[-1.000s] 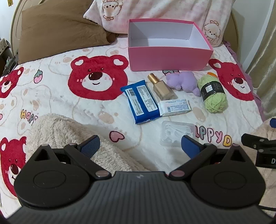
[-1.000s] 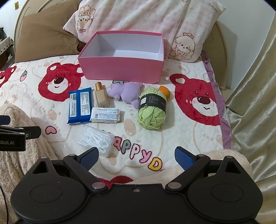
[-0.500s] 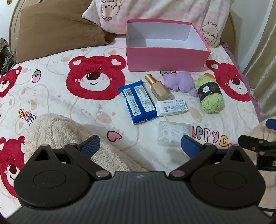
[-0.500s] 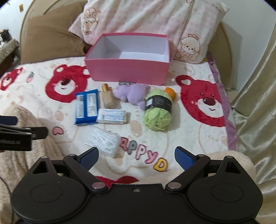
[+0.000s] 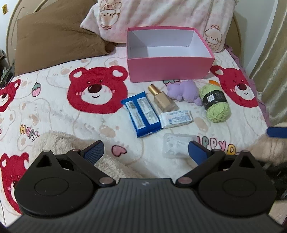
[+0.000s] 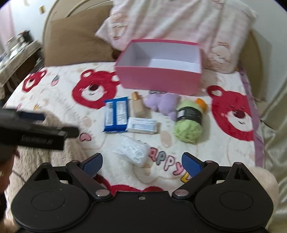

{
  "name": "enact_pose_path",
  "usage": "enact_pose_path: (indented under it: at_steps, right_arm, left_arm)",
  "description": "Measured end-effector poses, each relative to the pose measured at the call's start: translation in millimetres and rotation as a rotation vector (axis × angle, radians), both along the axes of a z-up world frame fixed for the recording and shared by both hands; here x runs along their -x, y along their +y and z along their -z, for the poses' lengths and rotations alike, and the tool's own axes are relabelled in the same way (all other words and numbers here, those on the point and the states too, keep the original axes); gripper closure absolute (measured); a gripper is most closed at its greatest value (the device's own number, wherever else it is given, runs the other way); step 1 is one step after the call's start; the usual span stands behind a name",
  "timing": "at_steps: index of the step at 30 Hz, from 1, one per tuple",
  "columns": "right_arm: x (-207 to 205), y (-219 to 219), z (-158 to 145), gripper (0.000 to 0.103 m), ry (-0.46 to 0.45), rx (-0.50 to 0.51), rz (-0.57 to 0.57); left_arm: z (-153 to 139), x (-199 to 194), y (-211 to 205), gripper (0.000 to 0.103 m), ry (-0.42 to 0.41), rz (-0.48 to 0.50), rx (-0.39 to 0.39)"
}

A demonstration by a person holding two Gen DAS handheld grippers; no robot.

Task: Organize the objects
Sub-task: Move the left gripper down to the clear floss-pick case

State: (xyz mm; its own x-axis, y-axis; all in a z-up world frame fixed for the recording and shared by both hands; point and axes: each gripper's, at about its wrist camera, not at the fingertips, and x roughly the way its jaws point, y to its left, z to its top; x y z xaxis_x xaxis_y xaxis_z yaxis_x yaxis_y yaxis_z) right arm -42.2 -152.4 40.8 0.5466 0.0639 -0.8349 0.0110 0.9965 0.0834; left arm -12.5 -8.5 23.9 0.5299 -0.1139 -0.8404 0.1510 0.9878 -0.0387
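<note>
A cream bedspread printed with red bear faces covers the bed, with a brown pillow and a pink-and-white cartoon pillow at its head. In front of the pillows stands an open pink cardboard box with a white inside, with nothing in it.

Both tools hover low over the near edge of the bed. The left gripper has its blue-padded fingers spread wide and holds nothing; the right gripper is equally wide apart and touches nothing.

The things to be sorted lie in a cluster just in front of the box: a green ball of yarn with a black label on the right, a soft lilac plush toy beside it, a blue foil snack packet, a beige glass bottle with a gold cap lying between packet and plush, a small white carton with blue print touching the packet's edge, and nearest the grippers a clear plastic case of small white pieces.

The left view shows only a blue fingertip of the other tool at its right edge. The right view, blurred, shows the left tool's black body side-on, cluttered furniture beside the bed, and more of a small orange object behind the yarn.
</note>
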Motion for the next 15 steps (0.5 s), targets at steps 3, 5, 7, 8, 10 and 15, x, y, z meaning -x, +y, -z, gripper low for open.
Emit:
enact_pose_path:
  at_steps: [3,5,7,8,10,15]
  right_arm:
    - [-9,4,13,0.006,-0.003,-0.007,-0.049]
    - [-17,1,25,0.006,0.0,-0.025,-0.041]
    - [-25,-4,39,0.006,-0.004,-0.075,-0.026]
    - [-28,-5,46,0.006,0.001,-0.115,-0.028]
    - [-38,-9,61,0.006,0.045,-0.209,-0.031]
    - [-62,-6,91,0.006,0.14,-0.24,0.028]
  left_arm:
    - [4,-10,-6,0.001,0.015,0.05,0.036]
    - [10,-18,-11,0.001,0.038,0.082,0.062]
    - [19,-29,-18,0.001,0.069,0.125,0.072]
    - [24,-33,-22,0.001,0.083,0.149,0.076]
    - [36,-44,-27,0.001,0.116,0.177,0.083]
    - [68,-77,-31,0.003,0.201,0.203,0.085]
